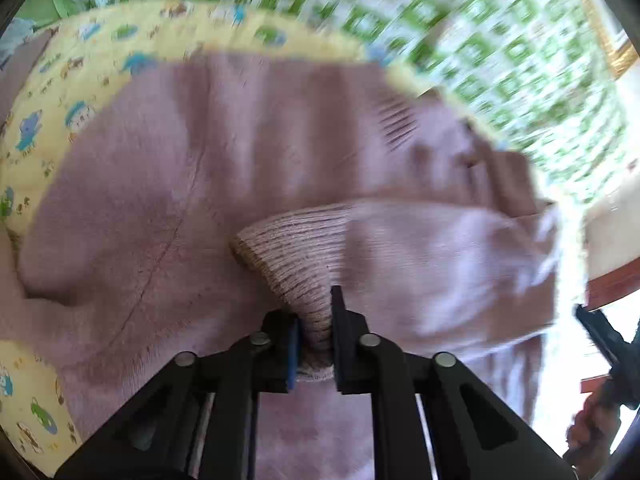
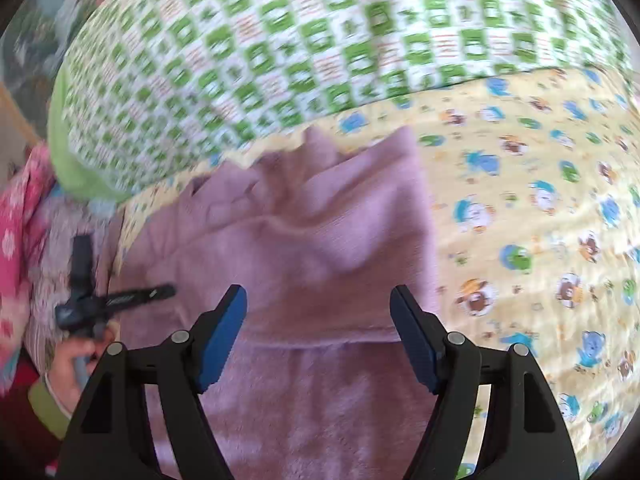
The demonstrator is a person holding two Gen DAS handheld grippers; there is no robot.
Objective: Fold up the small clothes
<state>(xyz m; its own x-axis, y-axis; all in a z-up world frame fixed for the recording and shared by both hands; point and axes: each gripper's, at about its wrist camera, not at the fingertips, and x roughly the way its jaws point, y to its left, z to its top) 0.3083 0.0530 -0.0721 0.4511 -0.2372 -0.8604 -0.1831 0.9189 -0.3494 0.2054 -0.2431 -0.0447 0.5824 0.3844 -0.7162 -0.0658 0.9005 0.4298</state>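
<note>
The left gripper (image 1: 315, 328) is clamped on the ribbed knit cuff (image 1: 288, 256) of a soft mauve-pink fleece garment (image 1: 160, 184); the cuff fabric is bunched between the two black fingers and fans out forward from them, with the attached sleeve running off to the right in that view. The garment lies spread on a pale yellow sheet printed with small cartoon animals (image 1: 52, 92), and its body fills most of the left wrist view. The right gripper (image 2: 318, 320) has its jaws spread wide with nothing between the blue pads (image 2: 218, 340) — it hangs above the lower part of the same mauve-pink garment (image 2: 320, 232), whose far edge is rumpled into several folds. The yellow cartoon-print sheet (image 2: 540, 220) extends to the right of the garment in this view. Beyond both lies a green-and-white checked quilt (image 2: 280, 48), bordering the far side of the yellow sheet. At the left edge of the right wrist view, the person's left hand (image 2: 76, 360) holds the handle of the other gripper, beside a pink patterned cloth (image 2: 16, 216). Both views are motion-blurred, so fine detail of the garment's seams cannot be read reliably.
</note>
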